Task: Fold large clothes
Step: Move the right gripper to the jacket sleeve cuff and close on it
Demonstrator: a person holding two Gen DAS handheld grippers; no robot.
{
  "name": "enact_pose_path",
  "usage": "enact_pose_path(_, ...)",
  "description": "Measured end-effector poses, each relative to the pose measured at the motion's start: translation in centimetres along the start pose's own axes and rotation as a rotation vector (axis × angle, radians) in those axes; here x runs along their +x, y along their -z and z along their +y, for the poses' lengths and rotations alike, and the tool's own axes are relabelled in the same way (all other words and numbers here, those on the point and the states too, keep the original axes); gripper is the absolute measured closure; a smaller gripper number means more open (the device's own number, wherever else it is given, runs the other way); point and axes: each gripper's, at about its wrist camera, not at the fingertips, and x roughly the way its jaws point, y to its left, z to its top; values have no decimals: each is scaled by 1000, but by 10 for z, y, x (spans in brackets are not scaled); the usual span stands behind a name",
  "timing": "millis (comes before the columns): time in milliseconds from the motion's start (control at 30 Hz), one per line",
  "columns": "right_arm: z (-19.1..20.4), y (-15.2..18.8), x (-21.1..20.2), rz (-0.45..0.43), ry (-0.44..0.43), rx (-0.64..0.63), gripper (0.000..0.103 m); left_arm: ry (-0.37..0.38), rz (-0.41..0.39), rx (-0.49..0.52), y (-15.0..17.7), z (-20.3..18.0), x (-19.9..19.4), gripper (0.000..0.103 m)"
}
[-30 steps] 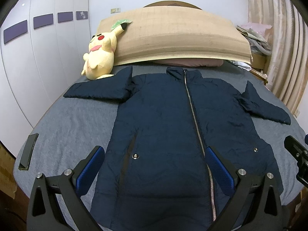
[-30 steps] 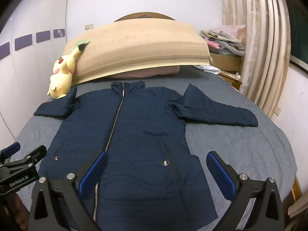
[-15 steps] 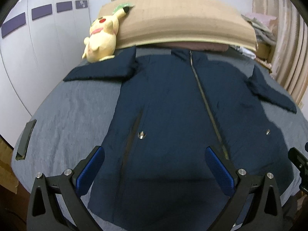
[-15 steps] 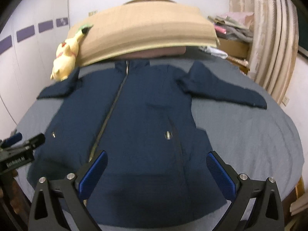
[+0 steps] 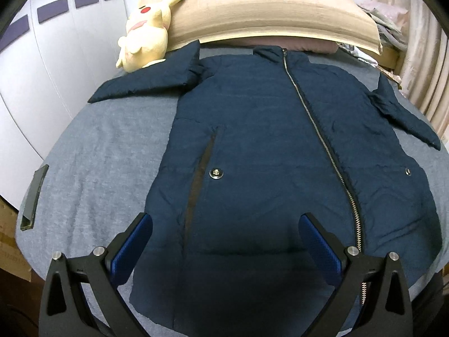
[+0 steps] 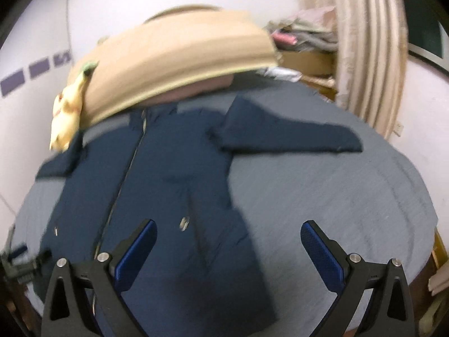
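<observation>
Firstly, left wrist view: left gripper (image 5: 226, 237) spread wide, empty, above hem of navy jacket (image 5: 266, 146) lying flat, zipped, on grey bed (image 5: 106, 151). Right wrist view, blurred: right gripper (image 6: 228, 241) apart, empty, over jacket's side edge. Likely padded, soft, bulky, slippery; pinch hem corners.

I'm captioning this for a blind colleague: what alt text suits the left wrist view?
A navy zip-up jacket lies flat, sleeves spread, on a grey bed, with the open left gripper over its hem. A yellow plush toy leans against the headboard.
</observation>
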Motion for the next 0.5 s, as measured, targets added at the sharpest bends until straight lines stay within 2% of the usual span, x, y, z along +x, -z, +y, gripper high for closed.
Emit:
enact_pose_path(133,-20,-11,-3,-38,41,9,0,-16,22,-10,2,3,8,0)
enact_pose_path(200,-30,-10,4,-20,57,18,0,-17,47,-27,3,7,13,0)
enact_pose_path(300,-48,-4,12,15,32,76,0,-10,64,-46,6,10,19,0)
enact_pose_path(500,-61,11,25,52,24,106,0,-10,49,-23,7,6,21,0)
